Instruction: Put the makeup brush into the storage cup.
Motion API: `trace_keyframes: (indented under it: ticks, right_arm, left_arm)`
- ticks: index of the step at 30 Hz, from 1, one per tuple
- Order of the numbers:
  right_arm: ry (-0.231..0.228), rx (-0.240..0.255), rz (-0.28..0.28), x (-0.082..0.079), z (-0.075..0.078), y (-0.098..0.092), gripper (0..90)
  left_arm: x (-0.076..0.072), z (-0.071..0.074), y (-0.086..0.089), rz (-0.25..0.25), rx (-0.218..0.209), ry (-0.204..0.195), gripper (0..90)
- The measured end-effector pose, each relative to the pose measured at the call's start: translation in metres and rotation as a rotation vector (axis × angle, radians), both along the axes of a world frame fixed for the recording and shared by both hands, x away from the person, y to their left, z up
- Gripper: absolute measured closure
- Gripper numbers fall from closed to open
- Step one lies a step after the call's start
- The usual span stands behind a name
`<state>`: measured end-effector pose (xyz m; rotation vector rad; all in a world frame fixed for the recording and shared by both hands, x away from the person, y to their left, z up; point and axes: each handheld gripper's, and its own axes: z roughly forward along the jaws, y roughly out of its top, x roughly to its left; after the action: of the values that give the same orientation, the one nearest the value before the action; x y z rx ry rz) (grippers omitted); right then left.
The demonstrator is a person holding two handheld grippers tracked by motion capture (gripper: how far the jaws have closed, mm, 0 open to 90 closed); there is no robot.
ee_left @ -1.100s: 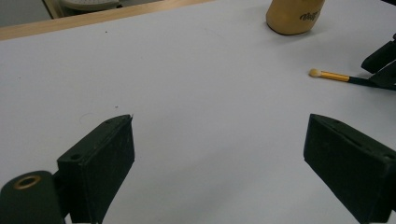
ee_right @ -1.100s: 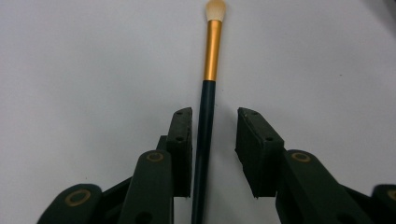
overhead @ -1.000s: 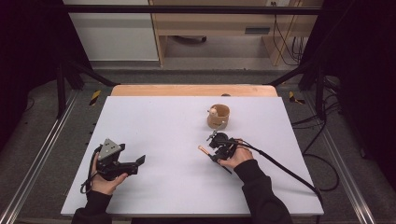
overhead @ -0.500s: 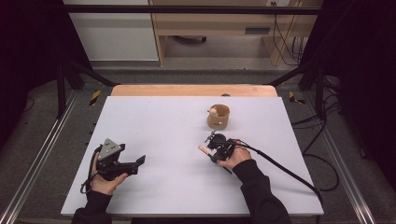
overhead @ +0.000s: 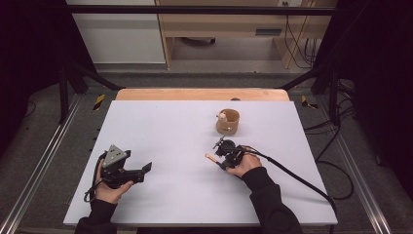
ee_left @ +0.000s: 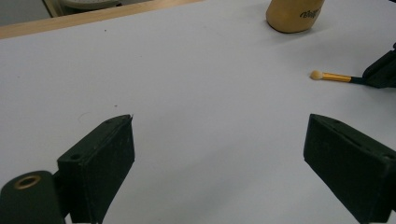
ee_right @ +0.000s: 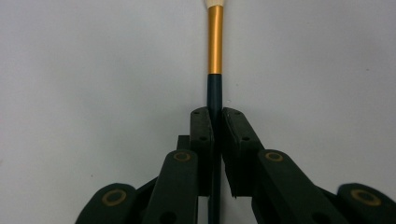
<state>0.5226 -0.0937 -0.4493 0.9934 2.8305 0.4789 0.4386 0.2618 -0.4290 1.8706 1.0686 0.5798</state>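
My right gripper (ee_right: pixel 214 122) just closed, jaws now pinching dark handle of small brush (ee_right: pixel 215 44); brush lies on white table (overhead: pixel 160 126), right of centre, near side of wooden cup (overhead: pixel 227 121). My left gripper (ee_left: pixel 219 154) spread wide, holding nothing.

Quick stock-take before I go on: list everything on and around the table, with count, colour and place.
brush: one, black handle, gold ferrule, pale tip; lying mid-table, handle clamped by the right gripper.
wooden cup: one, tan; far right of centre, holding another pale-tipped item.
table: one, white top, wooden far edge.
cabinet: one, light wood; beyond the table.
left gripper: one, black, grey plate; near left, fingers wide open, holding nothing.
right gripper: one, black; shut on the brush.
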Motion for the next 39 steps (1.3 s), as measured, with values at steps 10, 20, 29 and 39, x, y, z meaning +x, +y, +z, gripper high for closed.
trace_keyframes:
  ticks: [10, 20, 29, 39]
  right_arm:
    - [0.003, -0.035, -0.004, -0.001, 0.001, 0.006, 83.3]
    - [-0.030, -0.027, 0.001, -0.004, 0.008, 0.003, 83.4]
    - [-0.088, 0.045, 0.018, -0.012, 0.027, -0.005, 83.4]
    - [-0.188, 0.144, 0.028, -0.024, 0.042, -0.009, 83.4]
  left_arm:
    - [0.000, 0.000, 0.000, 0.000, -0.001, 0.000, 8.5]
    - [0.000, 0.001, 0.000, 0.000, -0.001, -0.002, 8.5]
    - [-0.001, 0.001, 0.000, -0.003, 0.001, -0.002, 8.5]
    - [-0.001, 0.001, -0.002, -0.005, -0.007, -0.004, 8.6]
